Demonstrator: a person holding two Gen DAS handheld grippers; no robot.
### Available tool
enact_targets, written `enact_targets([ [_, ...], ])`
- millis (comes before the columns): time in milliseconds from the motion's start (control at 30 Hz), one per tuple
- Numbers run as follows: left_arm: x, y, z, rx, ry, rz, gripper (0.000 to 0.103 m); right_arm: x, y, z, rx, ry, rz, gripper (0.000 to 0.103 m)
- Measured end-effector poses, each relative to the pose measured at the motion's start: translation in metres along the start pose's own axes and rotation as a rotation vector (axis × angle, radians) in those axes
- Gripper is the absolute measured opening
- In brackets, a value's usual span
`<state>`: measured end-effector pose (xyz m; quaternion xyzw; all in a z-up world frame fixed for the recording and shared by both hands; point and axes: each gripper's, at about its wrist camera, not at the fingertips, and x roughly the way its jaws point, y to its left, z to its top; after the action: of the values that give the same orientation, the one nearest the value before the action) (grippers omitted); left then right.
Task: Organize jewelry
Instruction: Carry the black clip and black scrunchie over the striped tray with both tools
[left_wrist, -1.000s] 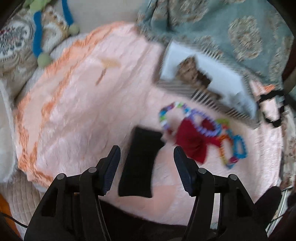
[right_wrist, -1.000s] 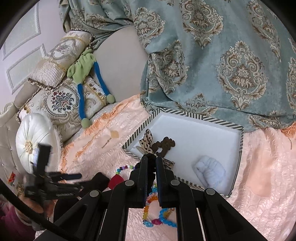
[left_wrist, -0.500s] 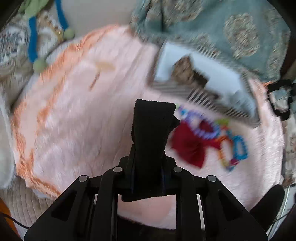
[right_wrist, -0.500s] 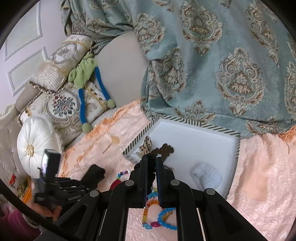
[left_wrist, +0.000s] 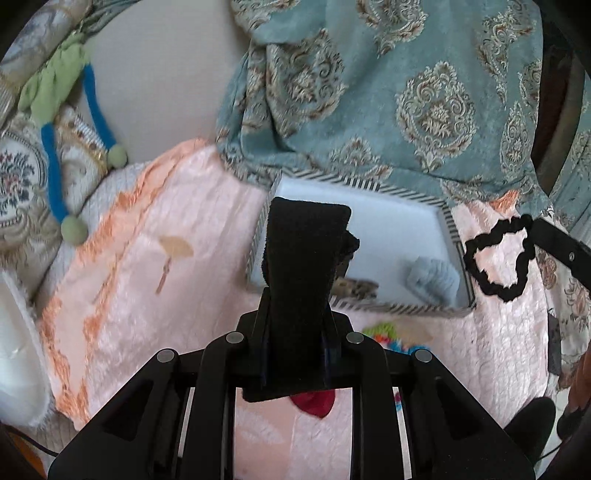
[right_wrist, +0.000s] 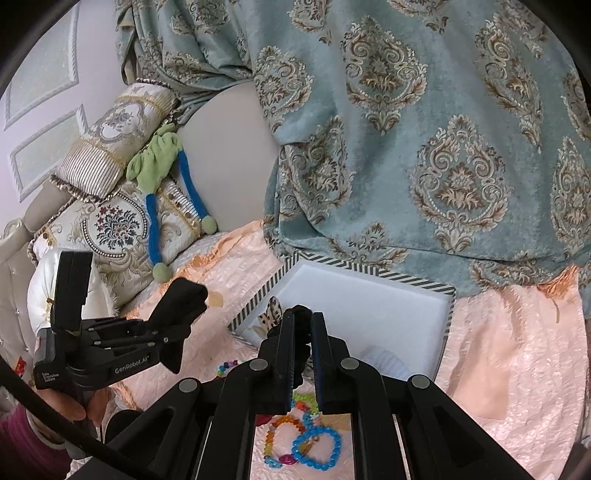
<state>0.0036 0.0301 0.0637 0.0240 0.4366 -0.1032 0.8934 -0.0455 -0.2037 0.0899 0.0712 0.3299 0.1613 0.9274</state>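
My left gripper (left_wrist: 295, 317) is shut on a black fabric band (left_wrist: 303, 258) that stands up between its fingers, lifted off the pink bedcover (left_wrist: 147, 295). Behind it lies a white tray with a striped rim (left_wrist: 369, 182), which holds a pale blue scrunchie (left_wrist: 432, 277) and a leopard-print clip (left_wrist: 358, 286). In the right wrist view my right gripper (right_wrist: 303, 321) is shut on a black scrunchie (right_wrist: 299, 314), in front of the tray's rim (right_wrist: 369, 271). That scrunchie (left_wrist: 498, 258) hangs as a loop at the right of the left wrist view.
Bead bracelets (right_wrist: 317, 446) and a red bow (left_wrist: 314, 402) lie on the cover in front of the tray. A teal patterned blanket (right_wrist: 443, 166) drapes over the tray's far side. Cushions and a green and blue plush toy (right_wrist: 159, 162) sit at the left.
My left gripper shut on the black band, which had lain flat, and raised it toward the tray. My right gripper rose slightly, still shut on the scrunchie.
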Motion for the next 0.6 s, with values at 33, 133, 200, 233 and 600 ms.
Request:
enact_targets([
  [33,0.000,-0.003,0.003,0.004,-0.005,0.000,0.019,0.000,-0.001,0.001,0.000,-0.001,-0.001,0.008],
  [133,0.000,-0.011,0.010,0.018,-0.023,0.005,0.019,0.001,-0.004,0.004,0.002,-0.002,-0.003,0.008],
  [200,0.001,-0.015,0.013,0.025,-0.033,0.008,0.019,0.003,-0.006,0.005,0.003,0.000,-0.004,0.008],
  [233,0.002,-0.018,0.015,0.028,-0.035,0.008,0.019,0.004,-0.008,0.005,0.004,0.002,-0.003,0.008],
  [600,0.034,-0.028,0.024,0.013,-0.012,-0.001,0.019,0.038,-0.020,-0.004,0.032,0.057,0.005,0.008],
])
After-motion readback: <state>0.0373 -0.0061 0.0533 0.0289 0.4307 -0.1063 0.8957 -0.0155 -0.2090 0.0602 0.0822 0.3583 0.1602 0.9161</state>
